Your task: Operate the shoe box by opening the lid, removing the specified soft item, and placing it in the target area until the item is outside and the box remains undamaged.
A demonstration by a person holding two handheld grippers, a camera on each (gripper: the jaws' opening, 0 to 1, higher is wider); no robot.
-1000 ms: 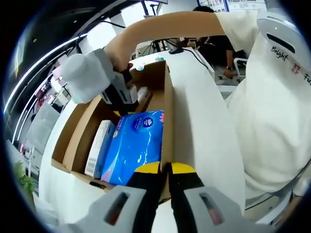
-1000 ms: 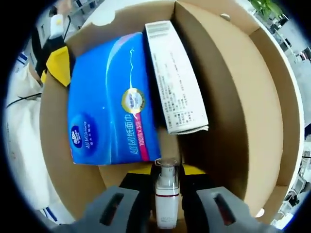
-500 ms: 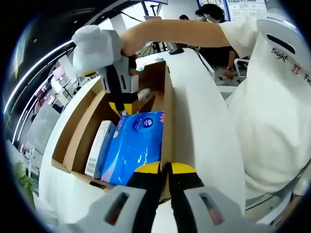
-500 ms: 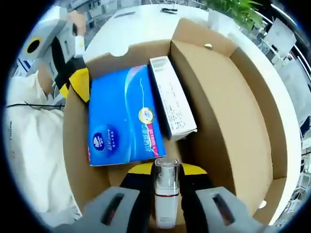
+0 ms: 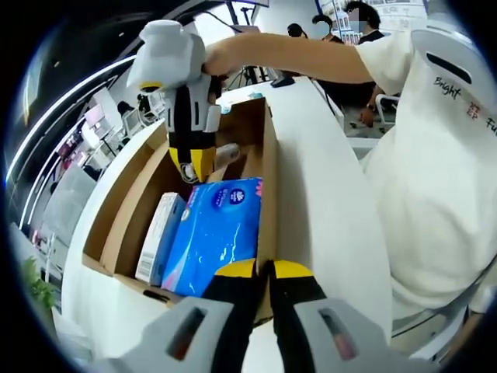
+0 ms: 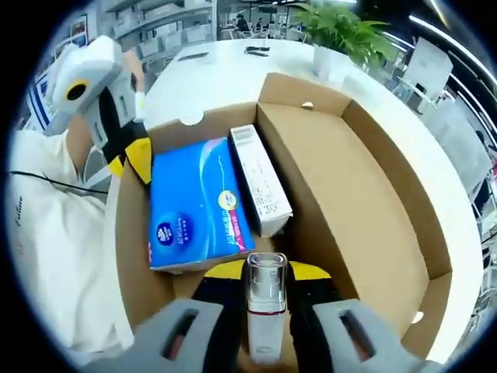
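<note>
An open cardboard shoe box (image 5: pixel 124 206) (image 6: pixel 365 194) lies on a white table. Inside, a blue soft tissue pack (image 5: pixel 221 233) (image 6: pixel 198 206) lies flat beside a long white carton (image 5: pixel 158 237) (image 6: pixel 260 190). My left gripper (image 5: pixel 264 270) is shut on the box's near side wall, and it appears at that wall in the right gripper view (image 6: pixel 138 159). My right gripper (image 6: pixel 265 272) is shut on a small white bottle (image 6: pixel 265 307) with a dark red band. It hangs above the box's far end in the left gripper view (image 5: pixel 192 165).
The white table (image 5: pixel 326 194) (image 6: pixel 210 78) runs along the box. A person in a white shirt (image 5: pixel 443 155) stands close on one side. A potted plant (image 6: pixel 342 31) stands beyond the box's lid. People sit in the background (image 5: pixel 365 15).
My right gripper has risen out of the box with the bottle still held. The left gripper stays shut on the box wall; tissue pack and carton lie as before.
</note>
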